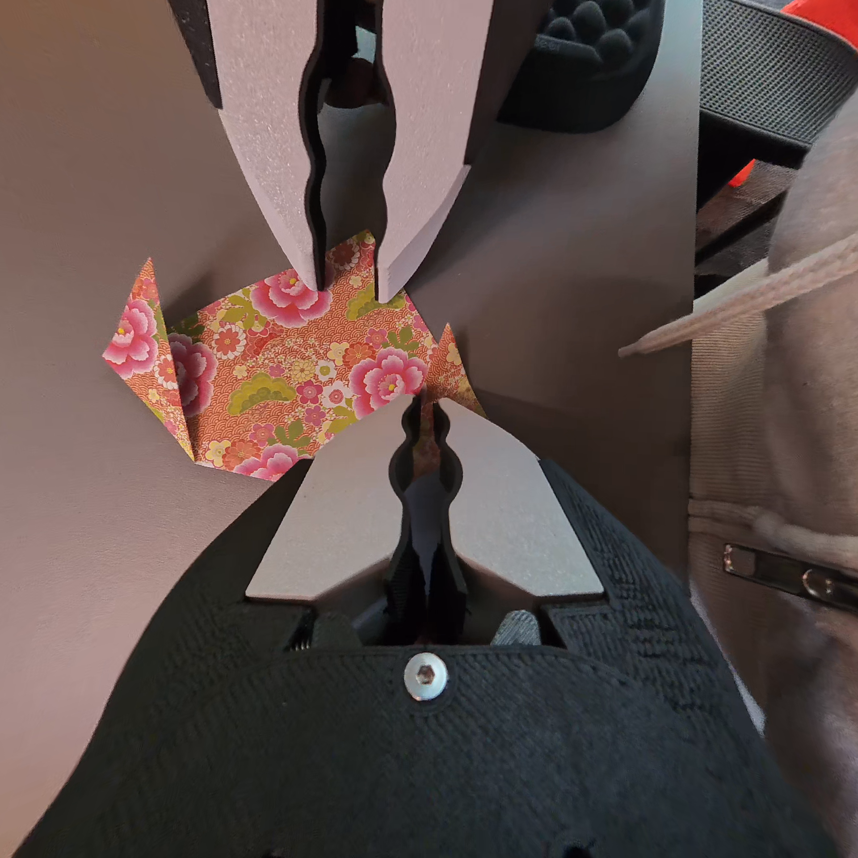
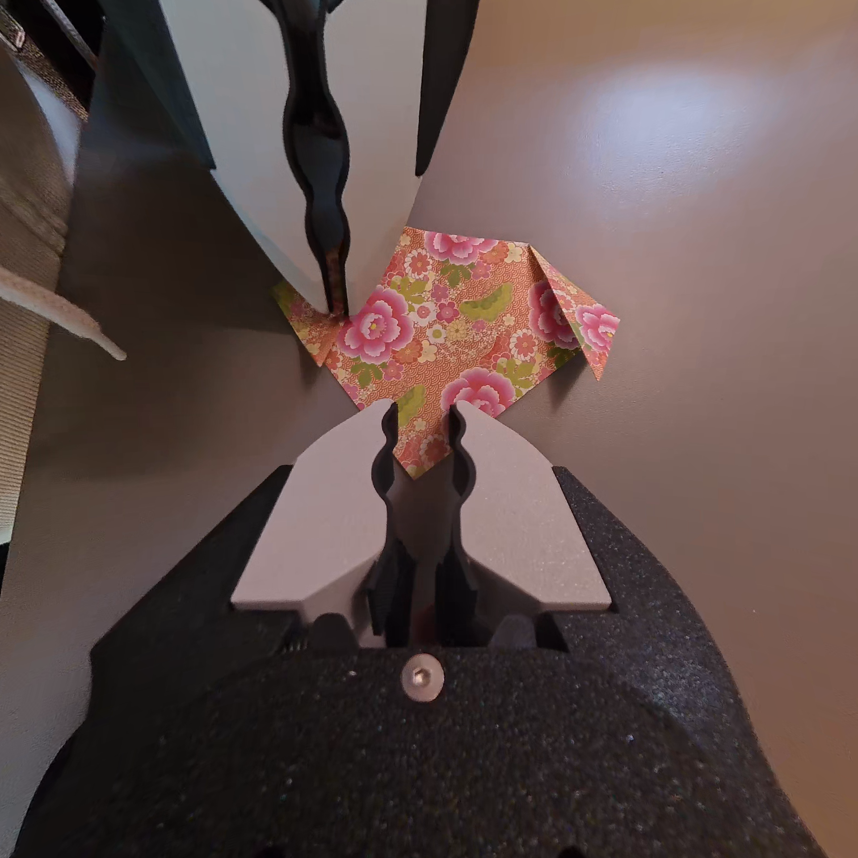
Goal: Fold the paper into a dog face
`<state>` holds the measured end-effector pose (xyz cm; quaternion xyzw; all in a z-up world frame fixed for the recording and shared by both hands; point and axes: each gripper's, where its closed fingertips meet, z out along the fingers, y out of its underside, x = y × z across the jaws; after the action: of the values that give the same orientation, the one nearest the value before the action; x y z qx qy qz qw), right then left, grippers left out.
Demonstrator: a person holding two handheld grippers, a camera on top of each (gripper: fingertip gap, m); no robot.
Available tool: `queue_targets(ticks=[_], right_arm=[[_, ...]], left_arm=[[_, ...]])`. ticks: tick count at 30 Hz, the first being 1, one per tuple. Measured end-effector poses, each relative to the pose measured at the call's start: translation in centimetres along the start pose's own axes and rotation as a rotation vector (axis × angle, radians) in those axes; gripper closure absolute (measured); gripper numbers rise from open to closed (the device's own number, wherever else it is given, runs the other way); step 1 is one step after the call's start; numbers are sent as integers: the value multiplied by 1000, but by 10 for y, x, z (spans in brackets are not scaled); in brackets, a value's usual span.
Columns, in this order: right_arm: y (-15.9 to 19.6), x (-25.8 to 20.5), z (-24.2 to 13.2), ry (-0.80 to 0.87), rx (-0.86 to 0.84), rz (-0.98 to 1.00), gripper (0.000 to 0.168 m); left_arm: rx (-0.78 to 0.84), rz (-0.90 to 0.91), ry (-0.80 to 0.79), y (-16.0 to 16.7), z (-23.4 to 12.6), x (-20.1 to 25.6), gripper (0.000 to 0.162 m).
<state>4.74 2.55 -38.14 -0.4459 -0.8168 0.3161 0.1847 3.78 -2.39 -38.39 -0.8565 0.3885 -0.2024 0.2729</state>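
Meanwhile, one ear flap of the floral paper (image 1: pixel 297 371) is pinched by the left gripper (image 1: pixel 427 408), while the right gripper (image 2: pixel 422 411) is held parted over the paper's bottom corner.

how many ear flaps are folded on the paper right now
2. One ear flap lies folded flat at the paper's free end; the other ear flap is pinched in the left gripper.

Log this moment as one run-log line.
left gripper: shut on paper flap | right gripper: open, tips over paper | far flap: folded | table
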Motion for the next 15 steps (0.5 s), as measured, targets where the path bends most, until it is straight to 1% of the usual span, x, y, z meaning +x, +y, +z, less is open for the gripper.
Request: queue_targets(ticks=[3,7,10,12,15], right_arm=[[0,0,0,-3,5,-4,147],[0,0,0,-14,2,7,147],[-2,-1,1,-59,12,62,145],[-3,0,2,-69,18,93,149],[-4,2,4,-28,12,28,152]], left_arm=[[-6,-18,14,2,-2,-4,160],[-8,-3,18,3,-3,-4,160],[-10,15,33,3,-2,-1,160],[-14,40,52,2,-2,3,159],[-23,102,92,0,1,8,160]])
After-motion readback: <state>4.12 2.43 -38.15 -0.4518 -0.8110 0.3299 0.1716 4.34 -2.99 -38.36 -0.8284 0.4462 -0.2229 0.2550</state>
